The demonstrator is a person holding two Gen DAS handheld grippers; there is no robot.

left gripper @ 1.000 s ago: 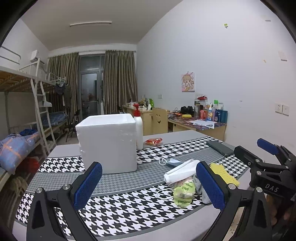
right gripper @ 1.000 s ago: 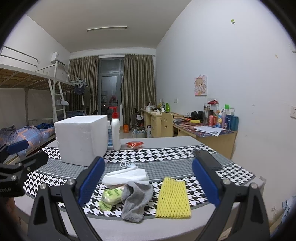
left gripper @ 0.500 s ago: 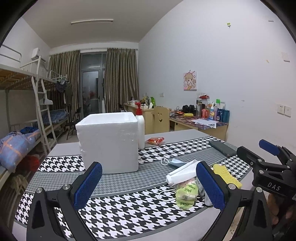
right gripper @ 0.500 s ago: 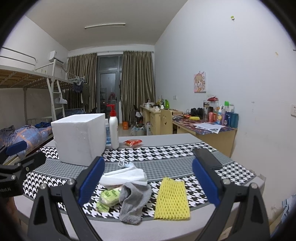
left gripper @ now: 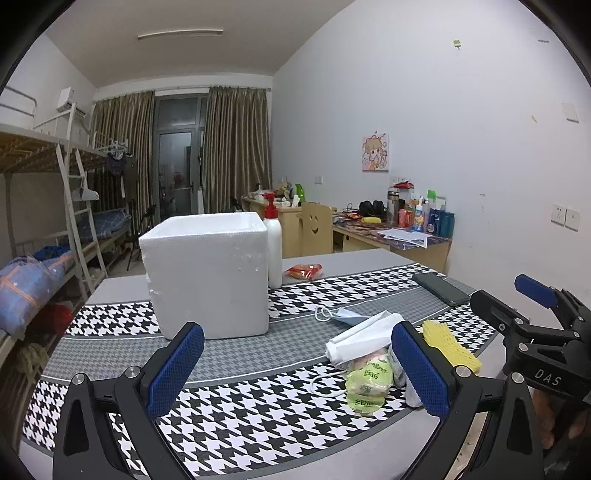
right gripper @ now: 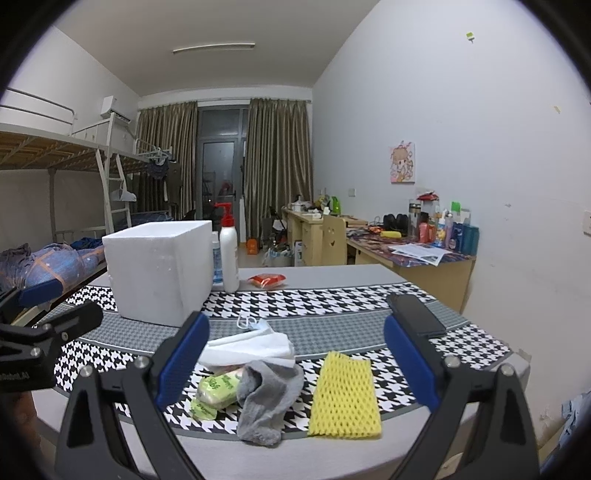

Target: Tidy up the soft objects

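White walls, curtained glass door [right gripper: 221, 173], bunk bed [left gripper: 48, 206] left, cluttered wooden desks [right gripper: 410, 254] right, ceiling striplight [left gripper: 180, 34]

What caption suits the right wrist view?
Open right gripper faces a grey sock, yellow foam net and white foam box.

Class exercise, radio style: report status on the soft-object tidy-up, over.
Both hand-held grippers, left and right, open, empty. Grey sock, yellow foam net, face mask loose on table; foam box behind. Nothing in the way.
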